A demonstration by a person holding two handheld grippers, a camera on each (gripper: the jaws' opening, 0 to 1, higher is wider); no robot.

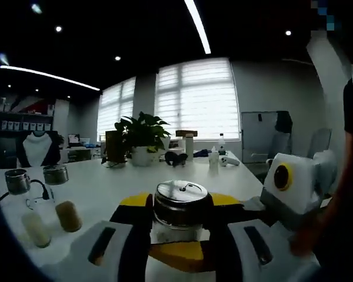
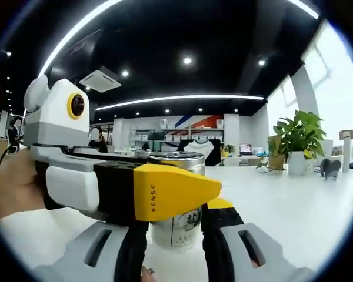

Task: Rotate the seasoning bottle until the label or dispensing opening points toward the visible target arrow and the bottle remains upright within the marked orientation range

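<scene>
Between the black-and-yellow jaws of the left claw (image 1: 175,232), at the bottom of the left gripper view: seasoning bottle (image 1: 179,212), upright on the white counter (image 1: 112,187), clear glass body, metal lid on top. Jaws pressed against both sides of the body, so left claw clenched on the bottle.

Right claw (image 1: 256,205) enters that view from the right, white housing with a yellow ring, yellow-tipped finger reaching in toward the lid level of the bottle. Hand (image 1: 303,238) gripping it at lower right, dark sleeve above.

Right gripper view: same seasoning bottle (image 2: 176,223) between right claw (image 2: 175,235) jaws, label with dark characters facing the camera. Jaws close alongside the glass on both sides, reads as clamped on the bottle too. Left claw (image 2: 182,191) crosses in front from the left, yellow wedge finger lying across the upper body just under the lid, hiding part of it. Hand (image 2: 12,182) holding that tool at the left edge.

Left of the bottle in the left gripper view: two small jars (image 1: 53,220) with pale and brown contents, plus two metal-lidded containers (image 1: 35,178) further back, all well apart from the bottle. Potted plant (image 1: 141,138) far across the counter, near the window blinds (image 1: 194,97). Cannot tell any arrow marking.
</scene>
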